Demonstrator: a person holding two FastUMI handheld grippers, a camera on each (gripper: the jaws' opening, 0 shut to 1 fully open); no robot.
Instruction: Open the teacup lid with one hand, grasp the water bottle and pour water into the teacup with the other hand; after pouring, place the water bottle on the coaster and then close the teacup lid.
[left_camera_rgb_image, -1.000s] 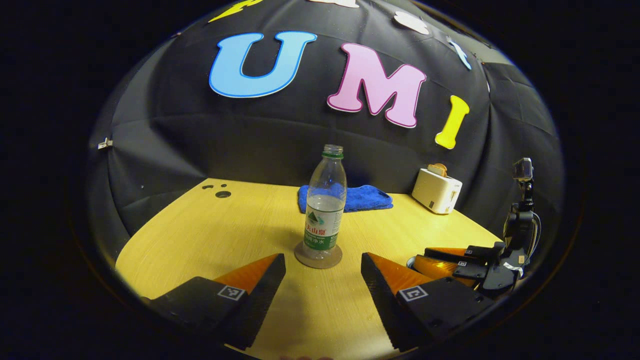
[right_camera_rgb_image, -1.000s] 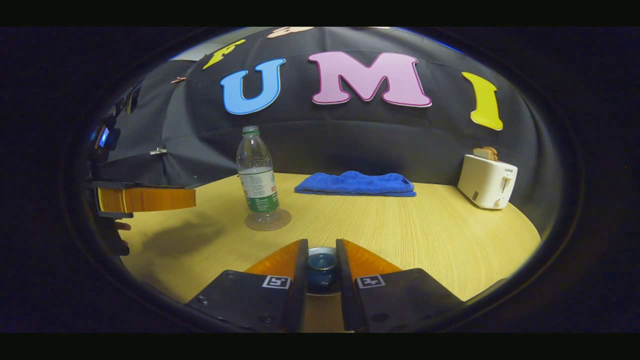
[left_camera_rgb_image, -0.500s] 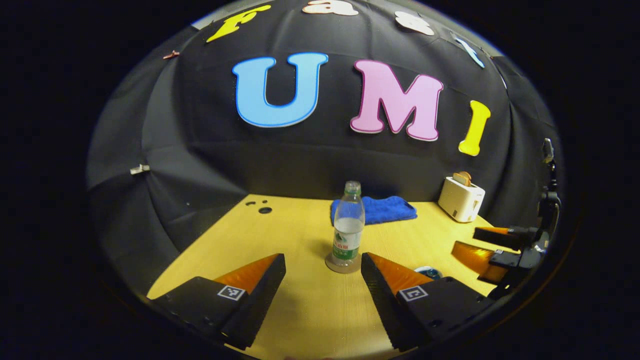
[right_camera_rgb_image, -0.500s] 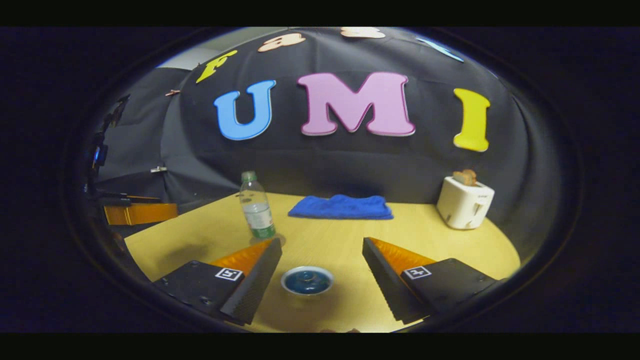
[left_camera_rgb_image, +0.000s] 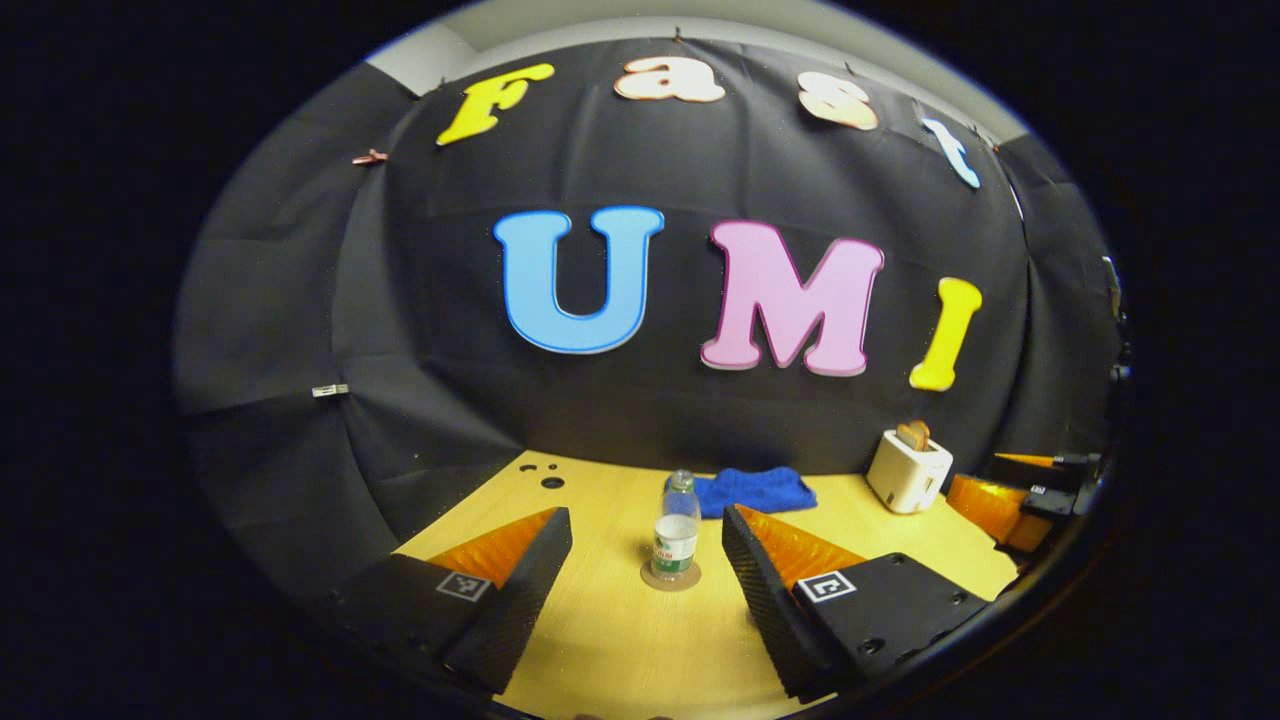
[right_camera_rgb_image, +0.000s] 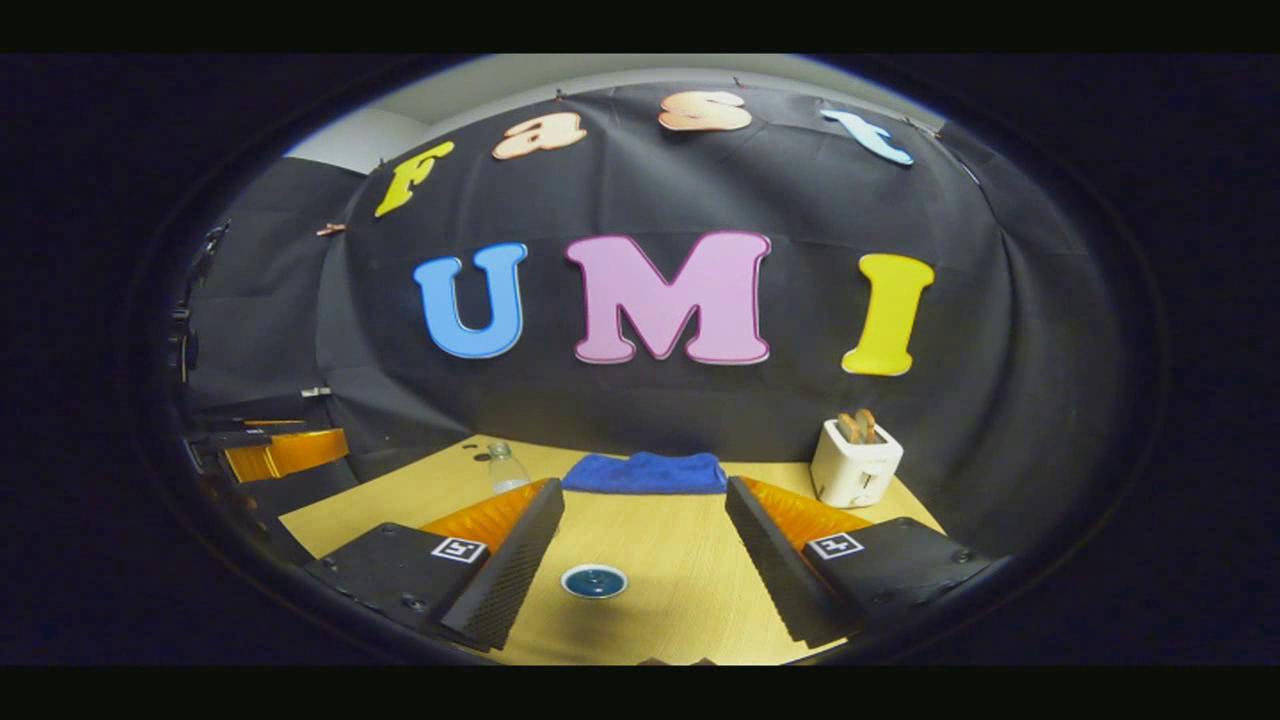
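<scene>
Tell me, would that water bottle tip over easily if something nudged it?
Probably. The water bottle is tall and narrow, standing upright on a small round coaster. It looks about half full, so likely fairly light. Its clear plastic wall would probably flex under a squeeze.

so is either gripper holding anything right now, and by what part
Nothing is held. The left gripper is open with the water bottle standing apart on its coaster; the right gripper is open above the teacup.

Left tongs (left_camera_rgb_image: 647, 540) and right tongs (right_camera_rgb_image: 645, 515) both gape wide, holding nothing.
</scene>
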